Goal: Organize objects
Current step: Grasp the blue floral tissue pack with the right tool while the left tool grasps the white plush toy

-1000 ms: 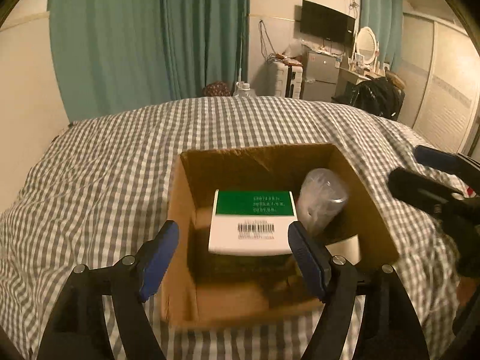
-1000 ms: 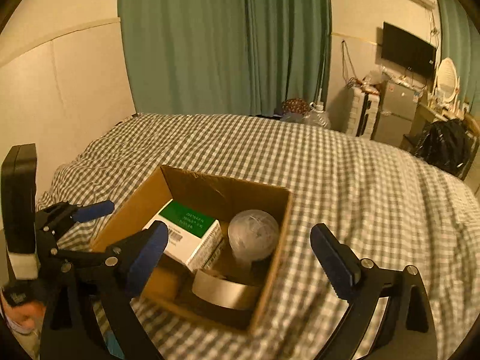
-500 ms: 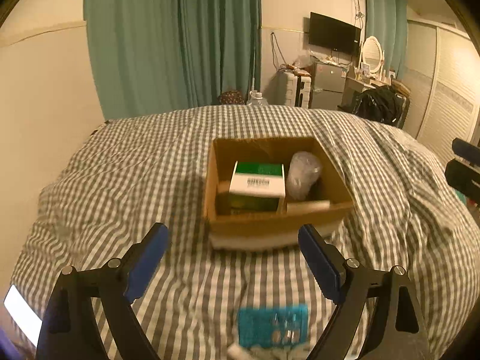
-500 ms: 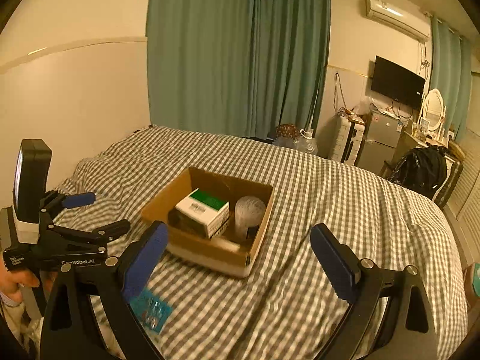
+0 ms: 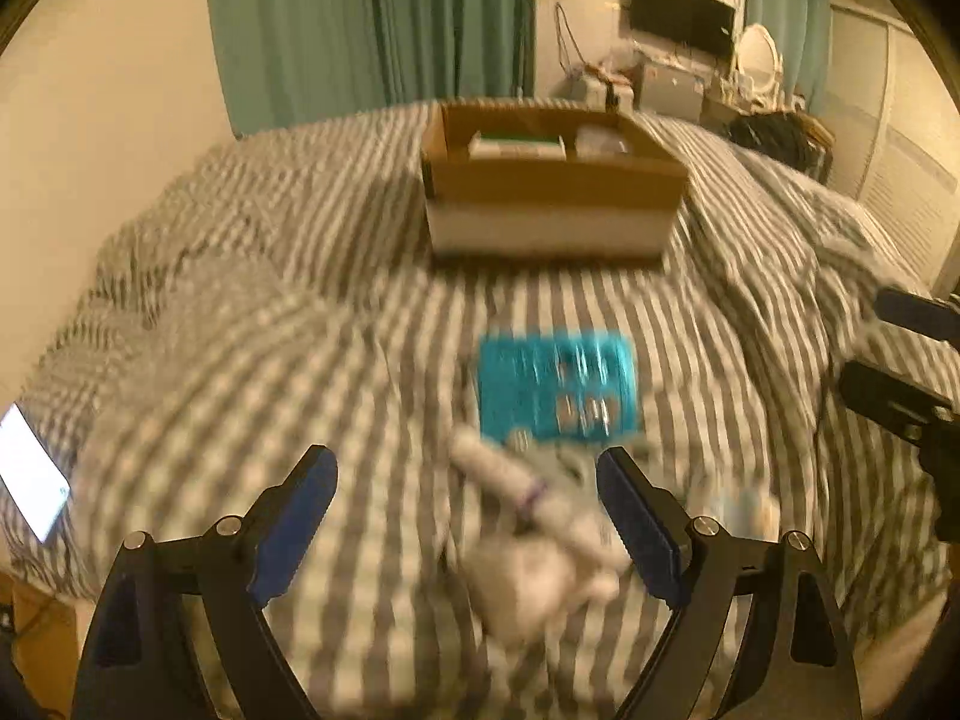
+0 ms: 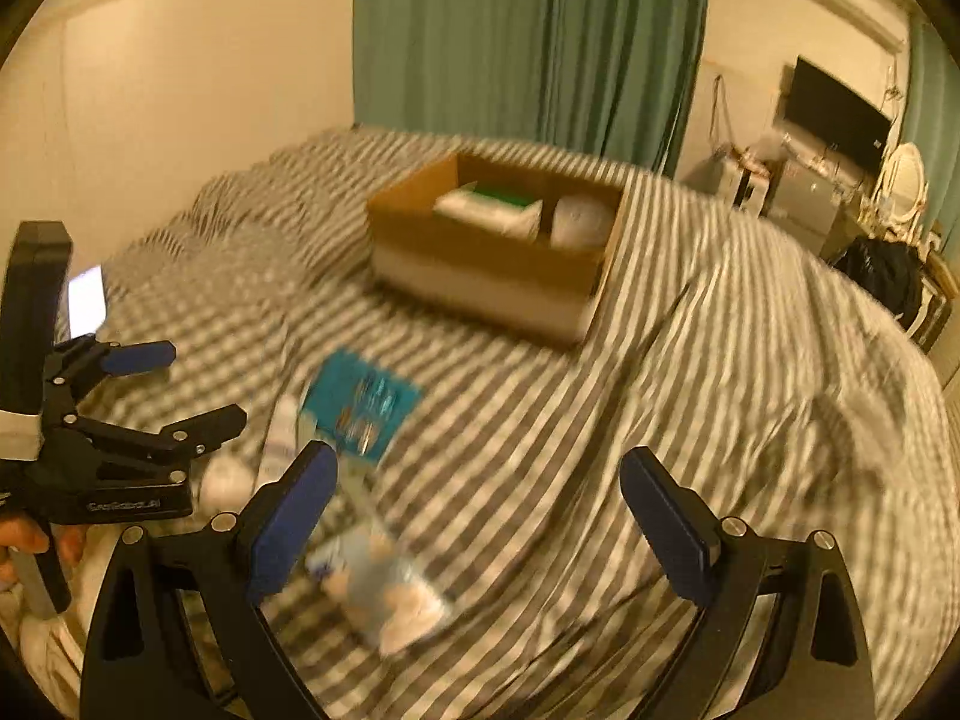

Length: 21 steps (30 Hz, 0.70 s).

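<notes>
**Both tongs empty above the bed's loose pile**

While both views are smeared by motion, the left tongs (image 5: 465, 516) clearly stand wide apart with nothing between them, hanging over a white tube (image 5: 528, 495) and some pale crumpled items too blurred to name. The right tongs (image 6: 480, 516) are likewise spread and empty, with a clear plastic packet (image 6: 384, 588) lying just below their left finger. At twelve o'clock from the left tongs, just beyond the tube, a teal card (image 5: 555, 387) lies flat on the checked bedcover (image 5: 240, 300). Farther on at twelve o'clock sits the open cardboard box (image 5: 549, 204), holding a green-and-white carton (image 6: 489, 207) and a pale rounded object (image 6: 579, 222) side by side. At nine o'clock, a lit phone (image 5: 30, 474) rests on the bed's edge.
</notes>
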{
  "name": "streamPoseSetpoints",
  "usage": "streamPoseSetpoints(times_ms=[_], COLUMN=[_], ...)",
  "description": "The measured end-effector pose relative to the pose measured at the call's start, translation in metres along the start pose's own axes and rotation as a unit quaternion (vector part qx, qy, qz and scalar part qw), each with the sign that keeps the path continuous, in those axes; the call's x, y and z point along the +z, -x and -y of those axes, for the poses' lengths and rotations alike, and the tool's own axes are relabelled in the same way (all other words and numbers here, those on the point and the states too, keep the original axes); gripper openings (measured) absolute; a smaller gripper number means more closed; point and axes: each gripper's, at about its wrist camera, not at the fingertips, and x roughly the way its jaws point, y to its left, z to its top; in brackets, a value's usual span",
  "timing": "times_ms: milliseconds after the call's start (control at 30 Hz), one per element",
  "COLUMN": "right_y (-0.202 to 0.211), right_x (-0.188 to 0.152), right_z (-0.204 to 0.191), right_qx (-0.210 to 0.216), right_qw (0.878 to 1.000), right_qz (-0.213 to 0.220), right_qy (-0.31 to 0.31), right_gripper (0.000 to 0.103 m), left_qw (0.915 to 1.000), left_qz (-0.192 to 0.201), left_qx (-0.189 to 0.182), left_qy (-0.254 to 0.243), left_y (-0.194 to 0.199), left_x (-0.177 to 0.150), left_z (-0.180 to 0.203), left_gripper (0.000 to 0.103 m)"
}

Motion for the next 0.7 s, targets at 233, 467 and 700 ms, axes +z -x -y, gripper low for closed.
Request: streamPoseSetpoints(times_ms=[233,467,700], right_y=[-0.017,-0.021,-0.028], right_x=[-0.027,-0.035,-0.040], right_z=[-0.010,-0.010,-0.016], right_qx=[0.001,0.003,0.012], right_qw=[0.999,0.998,0.998], right_qz=[-0.040,-0.057,-0.068], right_qy=[-0.001,-0.016,-0.006], right_gripper=[0.092,0.092,0.092], left_qw=[0.9997,0.9958,0.9925], left_qz=[-0.008,-0.063,-0.075], left_qx=[-0.017,-0.034,-0.032], left_qy=[-0.015,-0.058,-0.091], left_y=[0.009,-0.028,-0.048], left_x=[-0.030,-0.043,-0.042], left_z=[0.004,0.026,0.039], left_gripper=[0.091,0.091,0.087])
